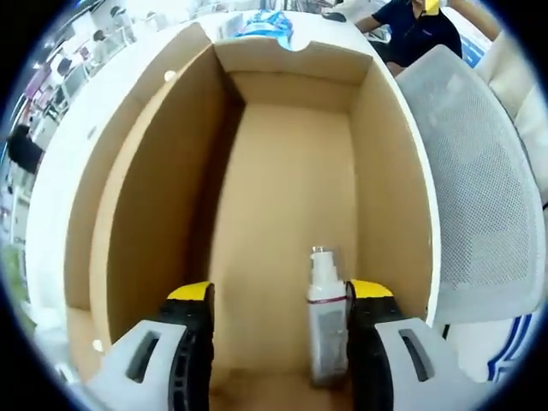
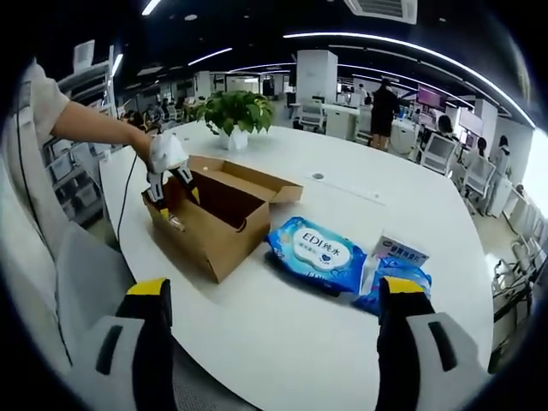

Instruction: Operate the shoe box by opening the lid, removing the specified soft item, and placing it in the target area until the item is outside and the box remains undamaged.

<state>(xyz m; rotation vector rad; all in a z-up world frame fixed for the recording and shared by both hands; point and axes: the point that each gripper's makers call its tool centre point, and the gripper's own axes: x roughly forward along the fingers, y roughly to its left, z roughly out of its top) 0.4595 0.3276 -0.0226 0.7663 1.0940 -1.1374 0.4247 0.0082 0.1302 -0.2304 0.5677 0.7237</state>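
Note:
An open cardboard shoe box (image 2: 214,233) stands on the white table (image 2: 342,342), its lid flap (image 2: 261,184) folded back. In the left gripper view I look down into the box (image 1: 291,171). My left gripper (image 1: 280,342) is inside it, jaws open. A small white spray bottle (image 1: 326,317) stands on the box floor against the right-hand jaw. In the right gripper view a person's hand holds the left gripper (image 2: 169,184) over the box's near end. My right gripper (image 2: 278,342) hovers open above the table, well short of the box.
Two blue wet-wipe packs (image 2: 312,250) (image 2: 402,278) lie on the table right of the box, a small white carton (image 2: 401,253) on the second. A potted plant (image 2: 233,111) stands behind. A grey mesh chair (image 1: 479,197) is beside the box.

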